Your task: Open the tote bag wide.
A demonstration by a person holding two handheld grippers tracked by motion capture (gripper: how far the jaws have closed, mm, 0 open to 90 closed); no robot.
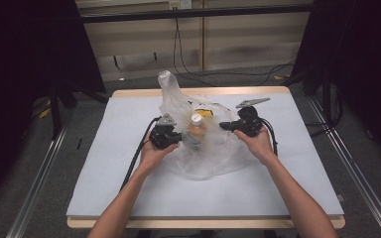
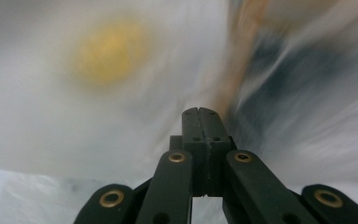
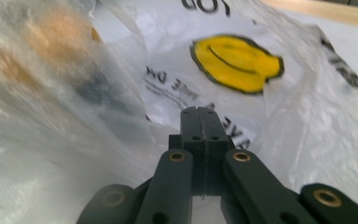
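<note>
Clearly, the jaws of the left gripper (image 2: 199, 112) are pressed fully together, with nothing visible between them; its tips are right against the bag (image 2: 51, 116), and whether they pinch a fold of film I cannot tell. The right gripper (image 3: 199, 111) is the same, jaws closed flat on each other, tips at the bag's printed side near the yellow smiley (image 3: 235, 63).

From the high view, the bag sits near the middle of the table (image 1: 129, 198), a little toward the far edge, with a bottle (image 1: 196, 130) upright inside it. The two grippers flank the bag, left and right. Wide bare surface lies on the near side and on both sides; the far edge is close behind the bag.
</note>
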